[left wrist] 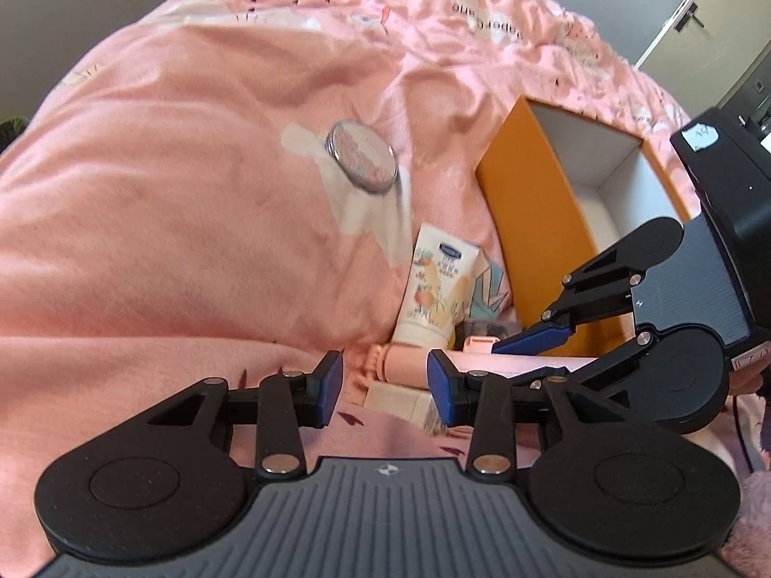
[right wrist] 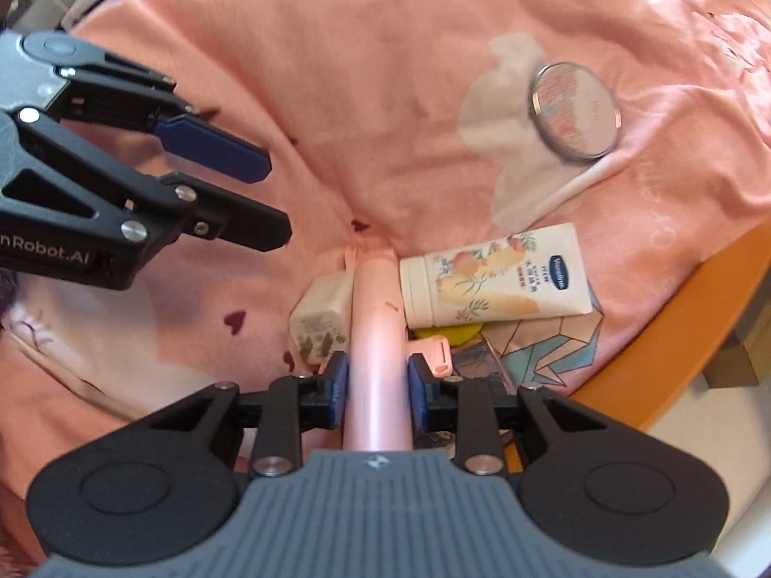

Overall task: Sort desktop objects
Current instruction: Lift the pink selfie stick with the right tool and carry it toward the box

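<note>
My right gripper (right wrist: 377, 385) is shut on a long pink cylinder (right wrist: 373, 337), which also shows in the left wrist view (left wrist: 506, 363). My left gripper (left wrist: 385, 385) is open and empty, just left of the pile; it shows in the right wrist view (right wrist: 270, 197). A cream tube with a peach print (right wrist: 496, 279) (left wrist: 436, 289) lies by the cylinder. A white charger plug (right wrist: 320, 318) (left wrist: 400, 400) lies on its other side. A round mirror (right wrist: 573, 111) (left wrist: 361, 156) lies farther off on the pink quilt.
An open orange box with a white inside (left wrist: 568, 202) stands to the right; its orange edge (right wrist: 674, 337) shows in the right wrist view. A card with a paper-crane print (right wrist: 554, 347), a yellow disc (right wrist: 458, 334) and a small pink item (right wrist: 436, 354) lie under the tube.
</note>
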